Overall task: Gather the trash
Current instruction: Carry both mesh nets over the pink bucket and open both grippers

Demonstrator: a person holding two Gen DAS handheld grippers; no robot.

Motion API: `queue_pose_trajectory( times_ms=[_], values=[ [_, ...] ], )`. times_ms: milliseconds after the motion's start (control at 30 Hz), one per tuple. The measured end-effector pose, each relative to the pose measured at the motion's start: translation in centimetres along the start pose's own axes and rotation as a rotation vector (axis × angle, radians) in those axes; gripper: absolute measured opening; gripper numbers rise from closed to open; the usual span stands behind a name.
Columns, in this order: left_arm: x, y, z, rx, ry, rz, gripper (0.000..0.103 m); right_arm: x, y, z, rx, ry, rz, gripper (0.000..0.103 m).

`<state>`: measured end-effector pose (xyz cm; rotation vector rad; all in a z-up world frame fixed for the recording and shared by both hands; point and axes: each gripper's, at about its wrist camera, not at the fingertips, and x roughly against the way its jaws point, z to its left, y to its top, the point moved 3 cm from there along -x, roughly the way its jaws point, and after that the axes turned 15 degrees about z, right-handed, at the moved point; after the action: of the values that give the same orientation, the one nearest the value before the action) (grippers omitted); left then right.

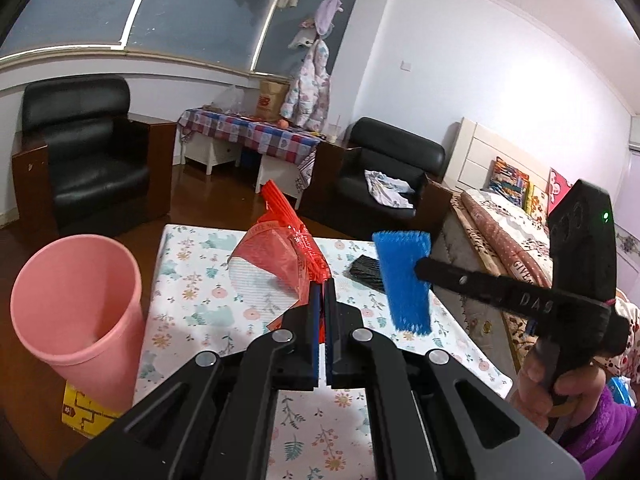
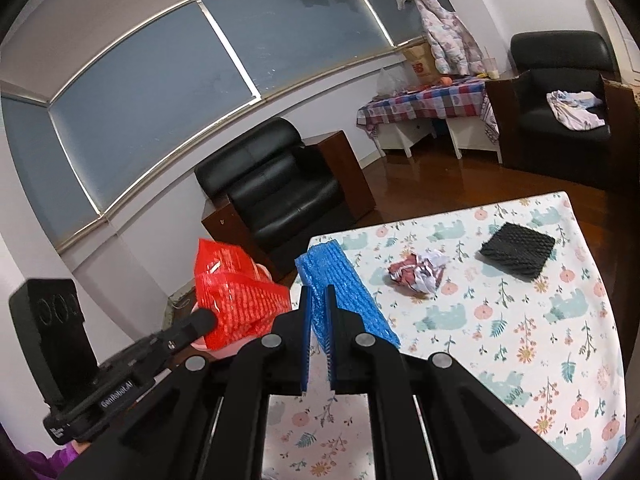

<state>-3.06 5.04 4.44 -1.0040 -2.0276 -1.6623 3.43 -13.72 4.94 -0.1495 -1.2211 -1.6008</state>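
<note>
Left wrist view: the left gripper [image 1: 322,286] pinches a crumpled red plastic mesh bag [image 1: 280,248] above the floral table [image 1: 192,280], beside the pink plastic bin [image 1: 76,304], probably for dropping. The right gripper [image 2: 319,294] clamps a blue foam net sleeve [image 2: 340,288], apparently bin-bound too.

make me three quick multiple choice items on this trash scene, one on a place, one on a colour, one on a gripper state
1. Where is the black foam net pad?
A on the floral table
B in the bin
C on the armchair

2. What colour is the plastic bin?
A green
B pink
C white

3. The left gripper is
A open and empty
B shut on the red mesh bag
C shut on paper

Answers: 1 A, it lies flat on the tablecloth; 2 B, its wall is pink; 3 B, red mesh sits pinched between the jaws.
</note>
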Motion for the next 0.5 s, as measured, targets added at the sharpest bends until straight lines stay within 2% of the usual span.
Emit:
queue_pose_trajectory(
  times_ms=[300, 500],
  values=[
    [-0.5, -0.1, 3.0, 0.050, 0.041, 0.004, 0.001, -1.9, 2.3, 1.0, 0.025, 0.031, 0.017, 0.006],
    [0.5, 0.2, 6.3, 0.077, 0.132, -0.035, 0.001, -6.2, 5.0, 3.8, 0.075, 0.085, 0.064, 0.006]
  ],
)
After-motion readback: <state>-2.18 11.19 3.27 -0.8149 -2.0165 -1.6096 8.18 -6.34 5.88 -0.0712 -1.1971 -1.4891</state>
